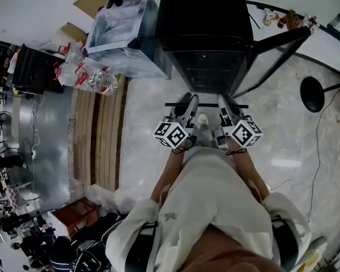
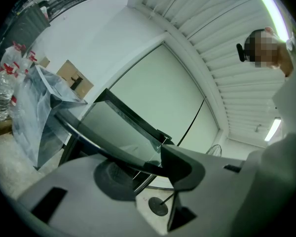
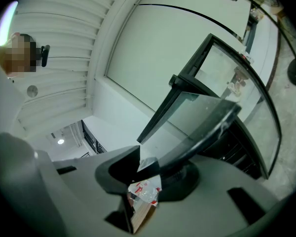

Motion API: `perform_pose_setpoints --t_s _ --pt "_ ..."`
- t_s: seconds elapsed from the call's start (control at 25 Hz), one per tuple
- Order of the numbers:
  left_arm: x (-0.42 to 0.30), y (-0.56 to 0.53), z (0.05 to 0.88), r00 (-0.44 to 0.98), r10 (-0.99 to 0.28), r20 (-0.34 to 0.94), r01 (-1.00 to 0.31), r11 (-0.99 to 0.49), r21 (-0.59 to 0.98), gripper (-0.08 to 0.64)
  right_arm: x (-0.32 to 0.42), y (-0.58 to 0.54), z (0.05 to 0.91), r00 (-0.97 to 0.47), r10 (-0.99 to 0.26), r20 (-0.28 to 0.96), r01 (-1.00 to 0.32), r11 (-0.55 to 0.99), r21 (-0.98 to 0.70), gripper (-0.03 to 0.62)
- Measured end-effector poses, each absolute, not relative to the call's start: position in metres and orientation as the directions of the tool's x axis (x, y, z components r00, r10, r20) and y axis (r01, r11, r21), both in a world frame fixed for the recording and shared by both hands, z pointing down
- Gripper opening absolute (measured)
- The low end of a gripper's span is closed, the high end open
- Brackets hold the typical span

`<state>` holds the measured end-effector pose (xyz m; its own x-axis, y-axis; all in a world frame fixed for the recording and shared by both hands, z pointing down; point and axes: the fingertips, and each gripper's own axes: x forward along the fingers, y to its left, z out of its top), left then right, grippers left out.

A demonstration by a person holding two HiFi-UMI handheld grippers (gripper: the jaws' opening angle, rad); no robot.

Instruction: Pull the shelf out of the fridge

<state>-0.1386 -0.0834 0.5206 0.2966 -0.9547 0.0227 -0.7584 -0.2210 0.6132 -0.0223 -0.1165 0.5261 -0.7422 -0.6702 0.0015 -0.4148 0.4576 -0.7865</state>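
In the head view a black fridge (image 1: 207,33) stands straight ahead with its glass door (image 1: 277,52) swung open to the right. The shelf (image 1: 207,105), a glass pane with a dark rim, hangs level in front of the fridge, seen edge-on as a thin black bar. My left gripper (image 1: 185,102) is shut on its left end and my right gripper (image 1: 222,102) on its right end. The left gripper view has the shelf (image 2: 123,127) slanting up from the left gripper (image 2: 155,164). The right gripper view shows the shelf (image 3: 212,98) clamped in the right gripper (image 3: 155,169).
A clear plastic bin (image 1: 122,33) stands left of the fridge, with water bottles (image 1: 90,75) beside it on a wooden pallet (image 1: 99,135). A round black stand base (image 1: 313,93) sits on the marble floor at the right. A red box (image 1: 73,214) lies at the lower left.
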Motion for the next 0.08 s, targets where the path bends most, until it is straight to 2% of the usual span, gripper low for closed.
perform_pose_setpoints --t_s 0.08 --pt "-0.1376 -0.0848 0.5211 0.295 -0.955 0.026 -0.757 -0.217 0.616 0.155 -0.0216 -0.1181 0.5264 -0.744 -0.668 0.004 -0.414 0.456 -0.788 0.097"
